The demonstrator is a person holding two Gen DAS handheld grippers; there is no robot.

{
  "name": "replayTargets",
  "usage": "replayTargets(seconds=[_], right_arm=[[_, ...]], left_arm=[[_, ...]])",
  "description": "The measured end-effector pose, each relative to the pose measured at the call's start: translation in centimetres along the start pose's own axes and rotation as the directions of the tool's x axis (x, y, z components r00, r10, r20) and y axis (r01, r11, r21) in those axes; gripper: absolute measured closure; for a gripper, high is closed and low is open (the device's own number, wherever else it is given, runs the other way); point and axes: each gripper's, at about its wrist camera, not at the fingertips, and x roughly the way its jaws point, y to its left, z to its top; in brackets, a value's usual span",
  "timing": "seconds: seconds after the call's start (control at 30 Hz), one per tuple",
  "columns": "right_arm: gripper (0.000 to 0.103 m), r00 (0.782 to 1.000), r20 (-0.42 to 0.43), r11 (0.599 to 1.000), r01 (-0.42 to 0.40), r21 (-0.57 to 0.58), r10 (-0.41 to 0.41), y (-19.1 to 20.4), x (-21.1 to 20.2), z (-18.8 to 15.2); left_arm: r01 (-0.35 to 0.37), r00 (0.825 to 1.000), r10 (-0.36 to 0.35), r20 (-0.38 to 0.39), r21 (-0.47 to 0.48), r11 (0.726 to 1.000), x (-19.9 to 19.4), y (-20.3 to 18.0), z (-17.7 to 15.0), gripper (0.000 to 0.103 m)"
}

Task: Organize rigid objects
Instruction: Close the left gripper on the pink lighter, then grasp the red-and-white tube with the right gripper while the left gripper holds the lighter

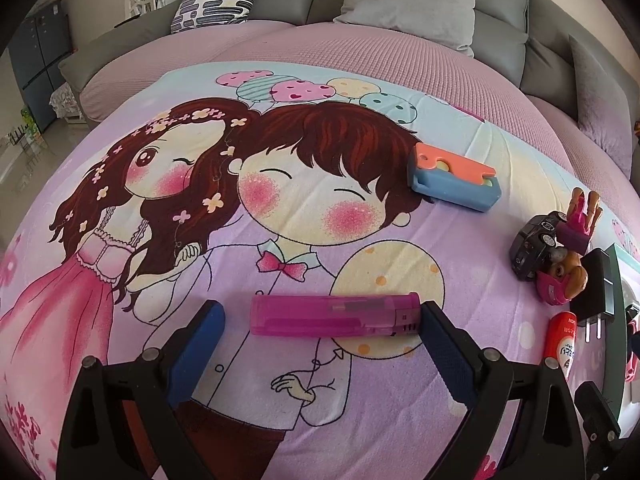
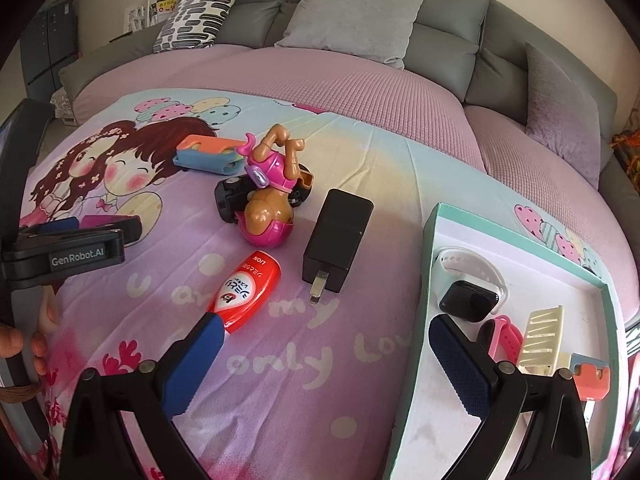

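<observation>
The left gripper (image 1: 320, 320) hangs low over a cartoon-printed blanket (image 1: 120, 216), its blue-padded fingers (image 1: 200, 344) spread wide with a pink lighter (image 1: 334, 316) lying crosswise between them; the lighter's capped end is at or against the right-hand pad, though contact cannot be confirmed, while the other pad stands clear of the far end; nothing is gripped. Beyond it lies an orange-and-blue block toy (image 1: 454, 182); off to the right a dog figure (image 1: 560, 276) in a pink helmet is tipped against a black toy car (image 1: 534, 246), with a black plug adapter (image 1: 596, 284) and a red tube (image 1: 562, 340) near the frame's edge.

The right gripper (image 2: 324, 344) is likewise wide open and empty; its left pad (image 2: 196, 364) sits just beside the red tube's (image 2: 244, 292) near end, and its right pad (image 2: 460, 364) hovers over a teal-rimmed tray (image 2: 420, 320); the tray holds a white-strapped smartwatch (image 2: 470, 292), a pink band (image 2: 502, 338), a cream comb (image 2: 540, 336) and a second orange-and-blue block (image 2: 590, 376); on the blanket between tube and tray the adapter (image 2: 338, 240) lies with its prongs toward the camera; behind it the dog figure (image 2: 272, 200) rests upside down on the car (image 2: 230, 198). A hand (image 2: 28, 340) holds the left device at the frame's left edge; a grey sofa (image 2: 440, 36) with cushions backs the scene.
</observation>
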Motion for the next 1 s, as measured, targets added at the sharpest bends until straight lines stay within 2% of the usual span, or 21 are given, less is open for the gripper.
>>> replayTargets(seconds=[0.2,0.37,0.53,0.73,0.87,1.0], right_arm=[[0.0,0.997,-0.032,0.994,0.07,-0.079,-0.072,0.6,0.7,-0.5],[0.0,0.998,-0.009,0.99,0.056,-0.13,-0.058,2.1,0.4,-0.5],[0.001,0.998,-0.006,0.982,0.062,-0.176,-0.064,3.3,0.5,-0.7],[0.004,1.0,0.008,0.992,-0.029,-0.12,0.03,3.8,0.4,-0.3],[0.007,0.995,0.013,0.991,-0.099,-0.092,0.1,4.3,1.0,0.0],[0.007,0.992,0.026,0.988,-0.121,-0.099,0.124,5.1,1.5,0.3]], left_arm=[[-0.001,1.0,0.001,-0.01,-0.003,1.0,-0.3,0.3,-0.2,0.009],[-0.021,1.0,0.021,-0.019,0.002,1.0,-0.7,0.5,-0.4,0.021],[-0.015,1.0,0.015,-0.028,0.002,1.0,-0.9,0.6,-0.5,0.021],[-0.008,0.999,0.008,-0.031,-0.001,1.0,-1.0,0.9,-0.4,0.021],[-0.03,0.999,0.03,-0.038,-0.008,1.0,-1.1,1.5,-0.5,0.021],[-0.035,0.999,0.034,-0.041,-0.019,0.999,-1.2,2.0,-0.5,0.021]])
